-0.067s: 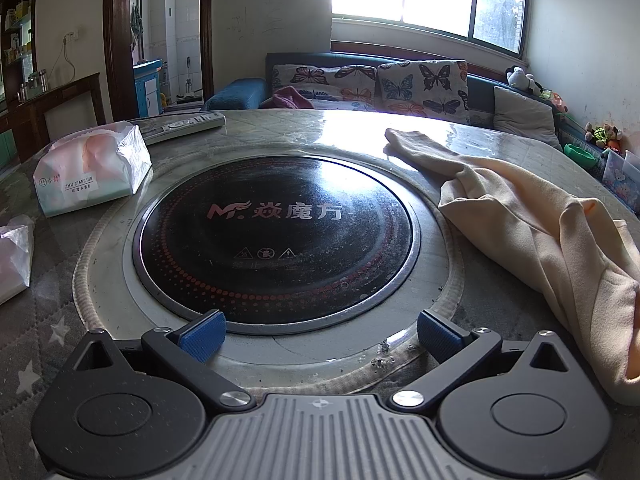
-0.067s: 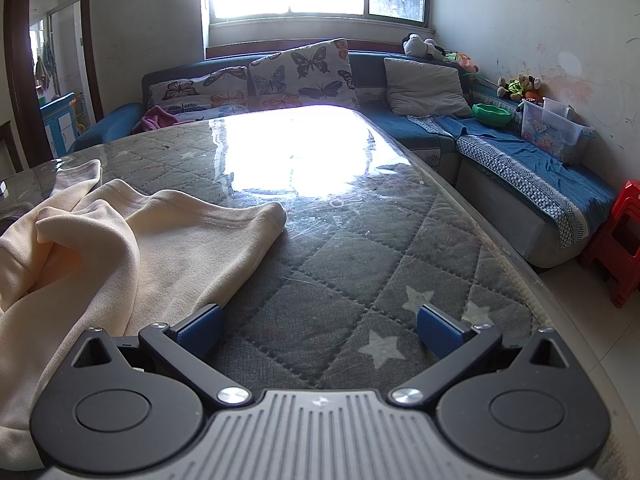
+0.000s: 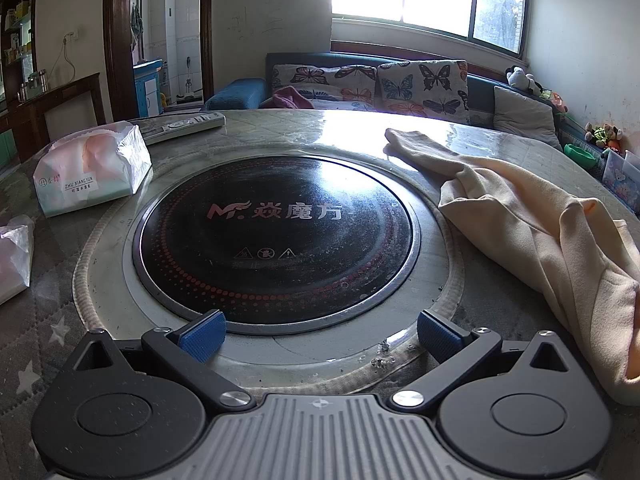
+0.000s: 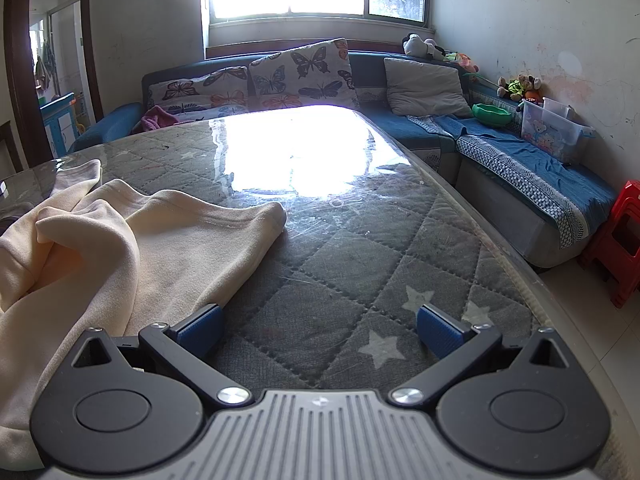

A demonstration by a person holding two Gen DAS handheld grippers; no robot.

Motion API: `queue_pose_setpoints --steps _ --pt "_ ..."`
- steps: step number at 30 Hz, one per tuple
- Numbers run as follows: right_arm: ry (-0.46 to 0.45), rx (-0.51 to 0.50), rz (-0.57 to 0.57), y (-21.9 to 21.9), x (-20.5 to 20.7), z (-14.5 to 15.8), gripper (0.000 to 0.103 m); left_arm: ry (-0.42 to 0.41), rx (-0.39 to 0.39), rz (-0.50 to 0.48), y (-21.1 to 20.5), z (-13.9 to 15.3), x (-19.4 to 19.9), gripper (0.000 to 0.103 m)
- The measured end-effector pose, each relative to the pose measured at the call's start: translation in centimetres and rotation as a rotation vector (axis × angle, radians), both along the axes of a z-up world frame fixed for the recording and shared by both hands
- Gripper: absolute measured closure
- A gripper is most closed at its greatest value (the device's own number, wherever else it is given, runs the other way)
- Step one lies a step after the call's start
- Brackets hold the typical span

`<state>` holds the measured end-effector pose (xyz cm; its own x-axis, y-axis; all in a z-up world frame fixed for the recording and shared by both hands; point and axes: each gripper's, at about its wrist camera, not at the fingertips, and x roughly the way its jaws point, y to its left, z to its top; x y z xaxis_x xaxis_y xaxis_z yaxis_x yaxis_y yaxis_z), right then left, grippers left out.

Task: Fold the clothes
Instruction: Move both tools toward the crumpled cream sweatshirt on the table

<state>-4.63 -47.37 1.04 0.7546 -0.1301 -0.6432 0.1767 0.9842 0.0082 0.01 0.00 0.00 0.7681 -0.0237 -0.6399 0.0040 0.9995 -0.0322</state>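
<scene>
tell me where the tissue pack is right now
In the left wrist view, the tissue pack sits on the table's far left, beside the round cooktop and just before the remote.

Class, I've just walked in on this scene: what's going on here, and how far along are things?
A person holds two grippers over a round table to fold a cream garment. It lies crumpled and unfolded, between the two camera views. The left gripper is open above the built-in black cooktop, holding nothing. The right gripper is open too, its left finger at the garment's edge. Folding has not visibly started.
</scene>
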Motion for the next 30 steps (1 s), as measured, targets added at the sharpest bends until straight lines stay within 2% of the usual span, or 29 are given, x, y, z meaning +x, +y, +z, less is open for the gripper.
queue_pose_setpoints --steps 20,30 --pt "-0.025 0.046 0.044 -0.4 -1.9 1.0 0.000 0.033 0.004 0.036 -0.8 0.5 0.1 0.000" --pt "-0.061 0.087 0.103 0.1 -4.9 2.8 0.000 0.026 0.003 0.032 -2.6 1.9 -1.6 0.000"
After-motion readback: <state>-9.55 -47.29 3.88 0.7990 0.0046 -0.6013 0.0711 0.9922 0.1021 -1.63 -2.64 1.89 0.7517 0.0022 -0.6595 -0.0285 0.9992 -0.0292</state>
